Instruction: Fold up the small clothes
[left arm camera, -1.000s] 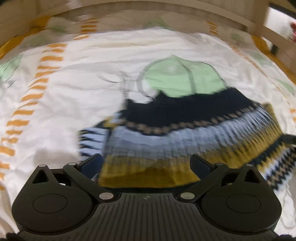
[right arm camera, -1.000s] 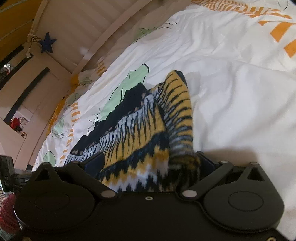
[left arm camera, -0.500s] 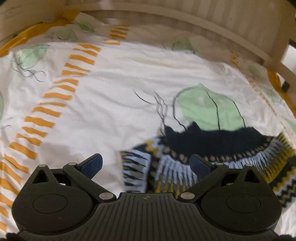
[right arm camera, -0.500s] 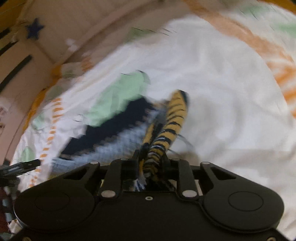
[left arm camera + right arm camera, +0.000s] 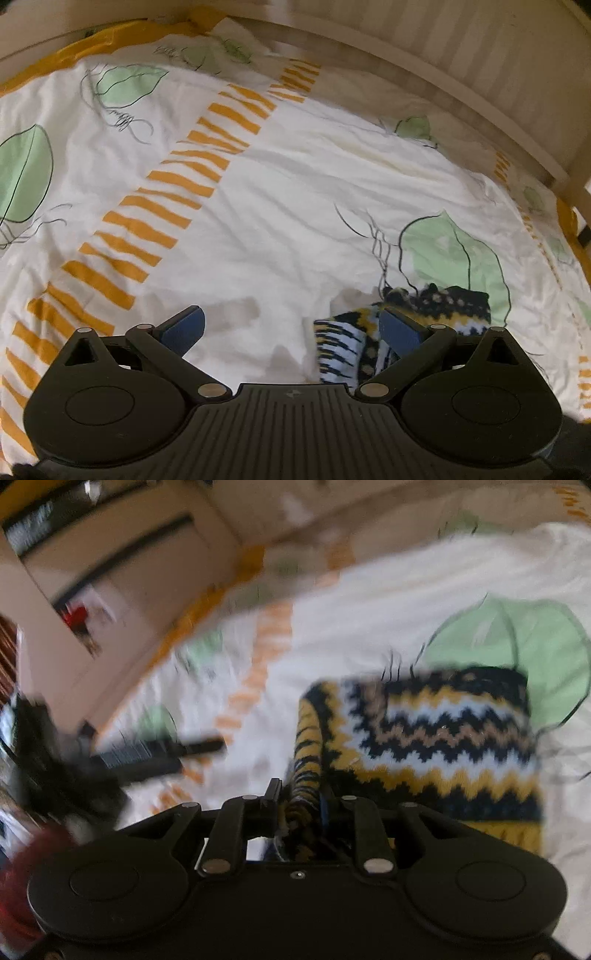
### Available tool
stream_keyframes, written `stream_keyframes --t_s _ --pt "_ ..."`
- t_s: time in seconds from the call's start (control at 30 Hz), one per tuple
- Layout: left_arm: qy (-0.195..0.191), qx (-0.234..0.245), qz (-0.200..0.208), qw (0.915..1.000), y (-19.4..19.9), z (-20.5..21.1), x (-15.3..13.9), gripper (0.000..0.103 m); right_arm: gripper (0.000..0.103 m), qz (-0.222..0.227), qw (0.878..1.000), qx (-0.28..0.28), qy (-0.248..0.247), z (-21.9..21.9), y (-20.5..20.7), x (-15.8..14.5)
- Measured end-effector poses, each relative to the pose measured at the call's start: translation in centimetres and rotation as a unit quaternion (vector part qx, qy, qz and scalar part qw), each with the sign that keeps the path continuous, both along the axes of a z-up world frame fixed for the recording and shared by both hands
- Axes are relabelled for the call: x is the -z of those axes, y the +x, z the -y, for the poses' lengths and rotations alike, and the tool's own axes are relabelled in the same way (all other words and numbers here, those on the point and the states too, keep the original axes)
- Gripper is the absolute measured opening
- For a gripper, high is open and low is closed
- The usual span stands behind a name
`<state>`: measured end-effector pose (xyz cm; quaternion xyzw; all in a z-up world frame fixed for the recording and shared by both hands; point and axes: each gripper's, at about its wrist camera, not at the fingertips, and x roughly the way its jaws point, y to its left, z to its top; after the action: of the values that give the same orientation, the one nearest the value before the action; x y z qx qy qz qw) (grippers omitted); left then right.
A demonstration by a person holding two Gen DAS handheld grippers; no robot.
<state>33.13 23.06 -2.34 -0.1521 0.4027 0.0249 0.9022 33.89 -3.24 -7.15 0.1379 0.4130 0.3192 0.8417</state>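
A small knitted sweater (image 5: 436, 738) with navy, yellow, white and tan zigzag bands lies folded over on the white bedsheet (image 5: 280, 206). My right gripper (image 5: 301, 801) is shut on its striped sleeve (image 5: 308, 746). In the left wrist view the sweater (image 5: 436, 306) lies at the lower right, bunched, partly behind the right finger. My left gripper (image 5: 291, 326) is open and empty above bare sheet, just left of the sweater. The left gripper shows blurred in the right wrist view (image 5: 147, 755).
The sheet has orange dashes (image 5: 155, 225) and green leaf prints (image 5: 450, 258). A pale wooden bed rail (image 5: 461, 96) curves round the far side. A light wall panel with dark slots (image 5: 122, 565) stands beyond the bed on the left.
My right gripper shut on the sleeve and carried it left across the sweater, folding it over. My left gripper moved left off the sweater and stayed open.
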Motion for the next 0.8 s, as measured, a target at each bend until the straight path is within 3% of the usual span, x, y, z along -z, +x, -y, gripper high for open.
stream_keyframes --t_s 0.2,0.27,0.33,0.4,0.53,0.7,0.8 --pt "-0.007 0.002 0.003 1.0 0.0 -0.2 -0.1 0.102 0.033 0.008 1.0 0.018 -0.018 -1.8 -1.6 1.6" --pt "-0.002 0.011 0.003 0.9999 0.0 0.2 -0.1 0.102 0.046 0.015 1.0 0.005 0.009 -2.3 -1.9 1.4" --pt "0.003 0.02 0.003 0.9998 -0.2 0.6 0.0 0.102 0.048 0.014 0.997 -0.028 0.067 -2.4 -2.1 1.2" --pt "0.006 0.026 0.001 0.9996 -0.3 0.8 0.1 0.102 0.048 0.025 0.995 -0.04 0.084 -1.8 -2.9 0.6" --pt "-0.002 0.044 -0.004 0.999 -0.3 1.4 0.4 0.102 0.048 0.063 0.996 -0.016 0.056 1.4 -4.9 -0.4" --pt "-0.025 0.079 -0.019 0.9964 -0.5 3.0 1.1 0.102 0.049 0.099 0.994 0.031 -0.018 4.3 -7.7 -0.2" --pt "-0.062 0.111 -0.036 0.9912 -0.5 4.1 1.9 0.102 0.064 0.135 0.989 0.017 -0.063 3.9 -10.1 0.2"
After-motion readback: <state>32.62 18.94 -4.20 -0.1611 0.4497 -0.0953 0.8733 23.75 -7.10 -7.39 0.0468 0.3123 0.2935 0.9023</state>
